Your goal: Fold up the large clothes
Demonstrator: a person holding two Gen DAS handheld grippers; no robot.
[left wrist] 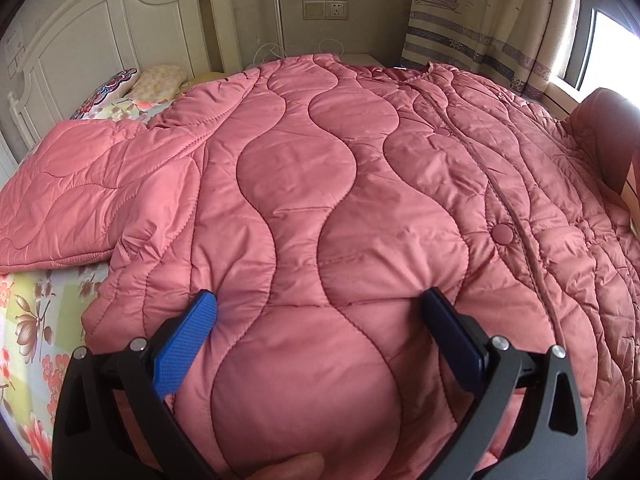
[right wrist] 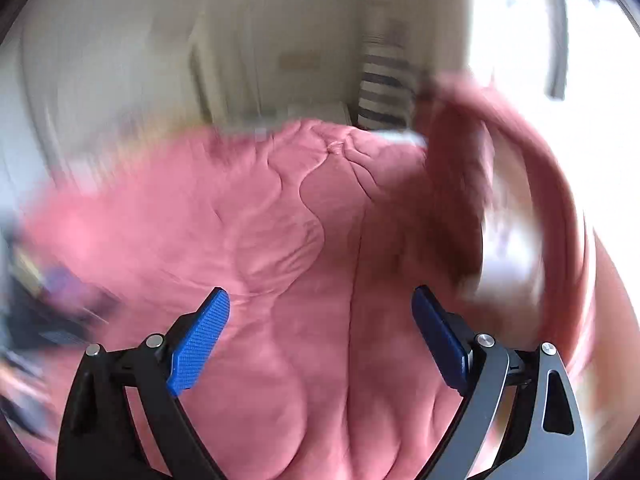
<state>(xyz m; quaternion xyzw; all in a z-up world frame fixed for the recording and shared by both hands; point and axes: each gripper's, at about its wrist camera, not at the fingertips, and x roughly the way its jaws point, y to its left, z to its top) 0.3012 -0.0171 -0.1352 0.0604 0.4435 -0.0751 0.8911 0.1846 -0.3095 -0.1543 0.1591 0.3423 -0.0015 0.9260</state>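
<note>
A pink quilted coat [left wrist: 340, 200] lies spread across the bed [left wrist: 36, 320], its sleeve folded toward the headboard [left wrist: 100, 40]. The left gripper [left wrist: 320, 304] has wide fingers pressing into the coat's near hem. The right gripper [right wrist: 320, 300] is spread wide over the coat, gripping nothing.

My jacket [left wrist: 360, 200] lies spread across the bed [left wrist: 36, 320], its sleeve [left wrist: 88, 200] out to the left. Pillows [left wrist: 132, 92] sit far left before the headboard [left wrist: 100, 32]; the curtain [left wrist: 500, 20] hangs far right.
</note>
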